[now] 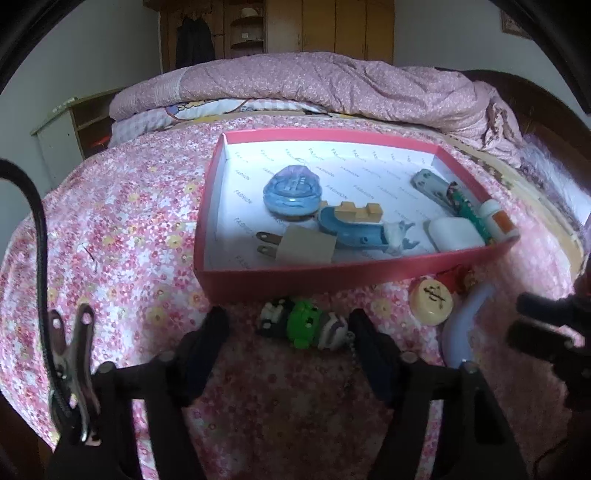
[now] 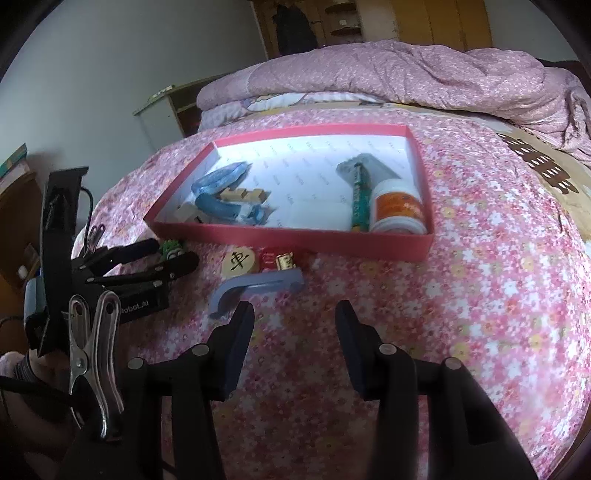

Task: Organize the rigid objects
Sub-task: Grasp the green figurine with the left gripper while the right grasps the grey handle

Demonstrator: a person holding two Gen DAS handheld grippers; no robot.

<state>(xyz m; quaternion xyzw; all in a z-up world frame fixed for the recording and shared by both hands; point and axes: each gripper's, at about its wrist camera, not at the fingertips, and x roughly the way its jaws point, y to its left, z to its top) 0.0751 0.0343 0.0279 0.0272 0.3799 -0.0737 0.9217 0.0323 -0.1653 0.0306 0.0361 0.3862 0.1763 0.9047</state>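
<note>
My left gripper (image 1: 288, 328) is spread wide around the green toy figure (image 1: 304, 325) on the bedspread (image 1: 122, 229), just beside the near wall of the red box (image 1: 332, 275); whether its 2 fingers touch the toy I cannot tell. My right gripper (image 2: 293, 321) hangs open and holds nothing, near the blue hook (image 2: 255, 286) and the round chess piece (image 2: 239, 260).

- A bed (image 1: 129, 221) under a pink floral sheet fills the room.
- A rumpled pink quilt (image 1: 332, 85) lies along its far edge.
- Wooden wardrobe (image 1: 347, 29) against the far wall.
- Open shelf unit (image 1: 70, 136) beside its left edge.
- Plain pale walls (image 1: 92, 48).
</note>
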